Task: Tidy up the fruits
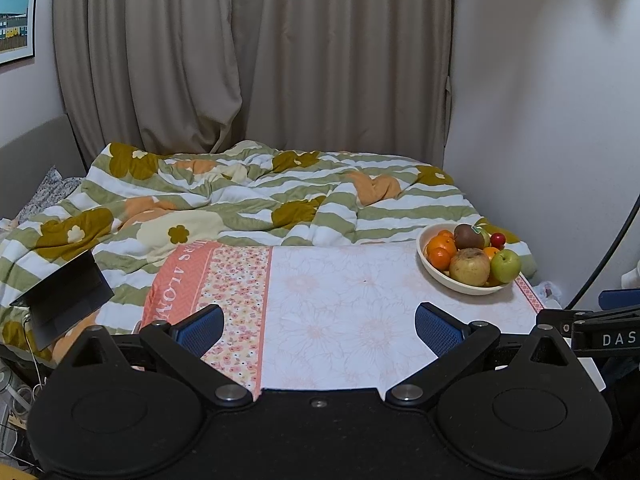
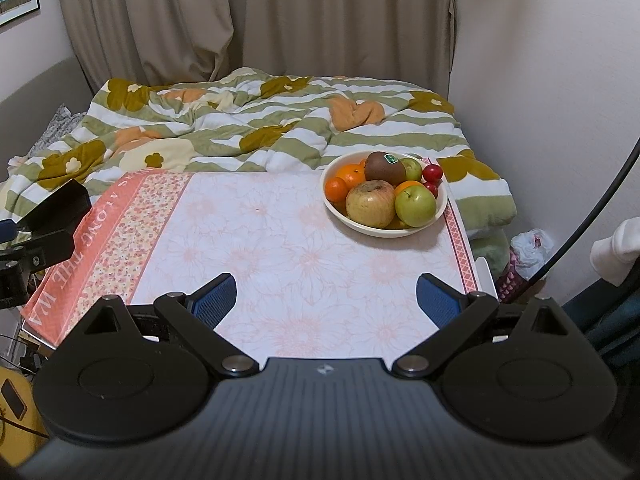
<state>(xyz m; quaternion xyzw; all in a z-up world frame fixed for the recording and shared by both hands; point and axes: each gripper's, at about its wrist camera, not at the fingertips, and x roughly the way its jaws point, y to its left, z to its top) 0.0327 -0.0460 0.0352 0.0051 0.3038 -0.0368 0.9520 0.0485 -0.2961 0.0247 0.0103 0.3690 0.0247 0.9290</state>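
A cream bowl point(image 2: 384, 229) piled with fruit is seen at the upper right of the cloth-covered worktop point(image 2: 280, 248): oranges point(image 2: 351, 175), a kiwi point(image 2: 385, 168), a yellowish apple point(image 2: 370, 204) and a green apple point(image 2: 416, 205). The left hand-held gripper point(image 1: 319, 330) and right hand-held gripper point(image 2: 326, 300) are both spread wide, with nothing held.

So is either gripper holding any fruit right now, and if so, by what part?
Nothing is held. The left gripper and the right gripper are both open over the tablecloth; all the fruit sits in the bowl.

Framed picture point(image 1: 14, 16) cut by the left edge; bowl's point(image 2: 440, 204) lower fruits hidden.
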